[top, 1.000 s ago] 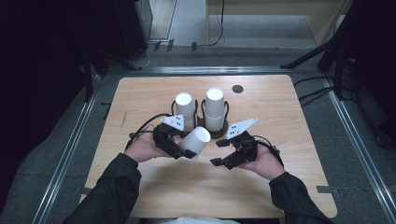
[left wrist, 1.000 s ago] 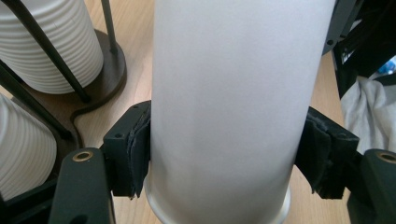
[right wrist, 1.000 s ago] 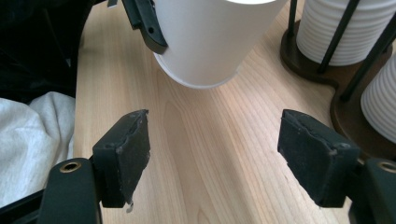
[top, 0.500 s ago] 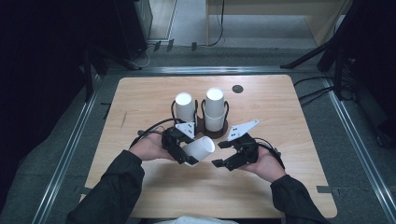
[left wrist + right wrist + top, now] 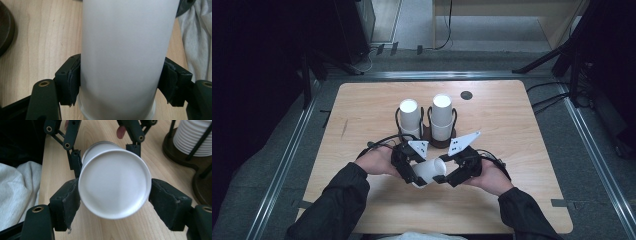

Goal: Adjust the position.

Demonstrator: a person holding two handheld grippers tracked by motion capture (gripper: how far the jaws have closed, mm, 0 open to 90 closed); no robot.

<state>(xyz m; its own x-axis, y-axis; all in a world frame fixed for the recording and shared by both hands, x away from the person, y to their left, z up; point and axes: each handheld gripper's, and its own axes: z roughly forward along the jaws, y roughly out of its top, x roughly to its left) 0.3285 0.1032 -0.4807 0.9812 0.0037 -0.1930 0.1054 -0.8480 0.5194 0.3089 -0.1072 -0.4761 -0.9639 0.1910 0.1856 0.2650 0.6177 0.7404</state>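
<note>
A white paper cup [image 5: 428,171] lies on its side just above the table [image 5: 532,150], between both hands. My left gripper [image 5: 414,172] is shut on its wall; in the left gripper view both pads [image 5: 72,82] press the cup [image 5: 125,50]. My right gripper [image 5: 443,175] faces it from the other side. In the right gripper view the cup's flat base [image 5: 115,185] points at the camera and sits between the right gripper's [image 5: 115,202] jaws, which have just been closing; both pads [image 5: 67,202] touch its rim. The left gripper [image 5: 103,152] shows behind, clamped around the cup.
Two stacks of white cups [image 5: 409,117] [image 5: 442,115] stand in a dark wire holder [image 5: 432,142] just beyond the hands; one stack [image 5: 195,137] is at the upper right in the right gripper view. A small dark disc [image 5: 466,95] lies farther back. Grey cloth [image 5: 17,190] lies at the near edge.
The left hand has brought the cup down and toward the person, tipping it level. Its base now sits between the right gripper's jaws. The right hand has hardly moved.
</note>
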